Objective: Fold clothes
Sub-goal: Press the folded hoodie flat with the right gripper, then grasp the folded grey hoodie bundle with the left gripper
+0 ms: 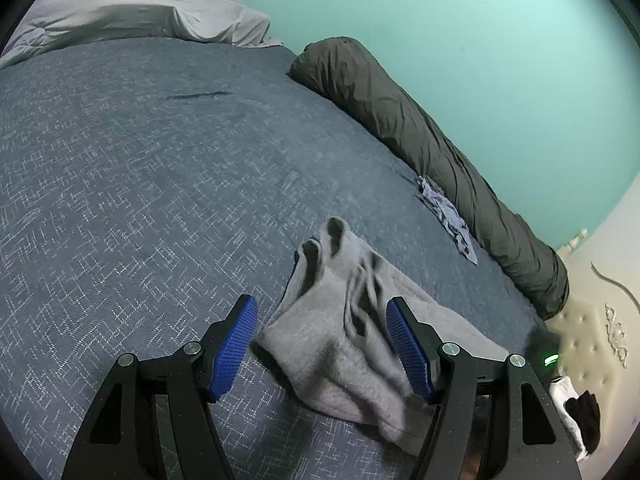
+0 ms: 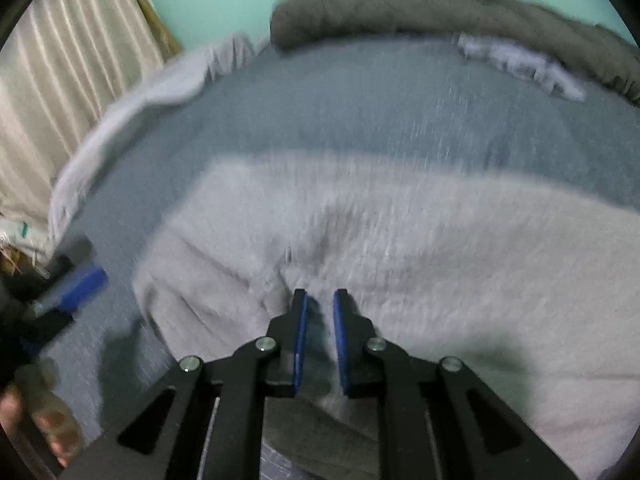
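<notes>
Grey fuzzy cloth (image 1: 340,320) lies bunched on the blue woven bed cover (image 1: 120,180), near the bed's side. The left gripper (image 1: 320,344) is wide apart, with one blue pad touching the cloth's folds and nothing pinched. The right gripper (image 2: 320,336) is almost closed just above the cloth; I cannot tell if it pinches any. Lots of bare bed lies to the left. A long dark grey rolled blanket (image 1: 420,132) lines the far edge by the green wall (image 1: 480,40).
</notes>
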Demonstrator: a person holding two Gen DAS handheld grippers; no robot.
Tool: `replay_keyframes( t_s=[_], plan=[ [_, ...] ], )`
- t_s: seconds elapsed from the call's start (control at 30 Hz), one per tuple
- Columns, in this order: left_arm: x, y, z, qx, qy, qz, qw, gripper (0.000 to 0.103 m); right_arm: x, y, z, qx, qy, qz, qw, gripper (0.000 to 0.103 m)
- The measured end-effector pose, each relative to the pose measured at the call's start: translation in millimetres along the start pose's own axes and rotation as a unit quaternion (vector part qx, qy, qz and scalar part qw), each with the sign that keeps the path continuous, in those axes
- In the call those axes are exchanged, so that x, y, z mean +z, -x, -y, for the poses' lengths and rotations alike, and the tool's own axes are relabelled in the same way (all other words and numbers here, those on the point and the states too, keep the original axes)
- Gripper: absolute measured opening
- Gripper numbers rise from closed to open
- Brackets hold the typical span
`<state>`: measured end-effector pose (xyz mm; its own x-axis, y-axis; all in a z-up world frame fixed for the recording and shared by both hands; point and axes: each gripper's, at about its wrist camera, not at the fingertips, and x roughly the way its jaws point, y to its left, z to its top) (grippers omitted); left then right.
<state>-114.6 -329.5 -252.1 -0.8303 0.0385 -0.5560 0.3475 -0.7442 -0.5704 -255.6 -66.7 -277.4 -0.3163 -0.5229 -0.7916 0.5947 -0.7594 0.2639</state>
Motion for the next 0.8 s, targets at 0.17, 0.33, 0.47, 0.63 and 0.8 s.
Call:
replay_keyframes(
  t_s=[0.17,0.33,0.47,0.63,0.8],
  plan=[
    [-0.3,-0.4,-1.4,0.0,0.0,-0.002,1.0,0.071,-0.6,32.8,10.0,0.001,-0.012,0.031,0.999,0.012],
    [-1.8,1.2,0.3,-0.004,0.002,-0.002,1.0,0.071,-8.8,83.0,54.6,-0.031,-0.057,0.073,0.995,0.012],
    [-4.4,0.3,6.7,-0.006,-0.001,-0.01,0.9999,0.071,-30.8,84.6,83.1,-0.059,-0.082,0.055,0.993,0.012],
    [-8.1,-3.5,8.9,0.0,-0.01,-0.019,0.9998,0.071,-57.1,62.4,89.7,-0.075,-0.068,0.026,0.995,0.012],
    [-10.1,-8.4,5.6,0.008,-0.006,-0.032,0.9994,0.071,-64.5,59.6,86.8,-0.084,-0.061,0.039,0.994,0.012]
  ],
)
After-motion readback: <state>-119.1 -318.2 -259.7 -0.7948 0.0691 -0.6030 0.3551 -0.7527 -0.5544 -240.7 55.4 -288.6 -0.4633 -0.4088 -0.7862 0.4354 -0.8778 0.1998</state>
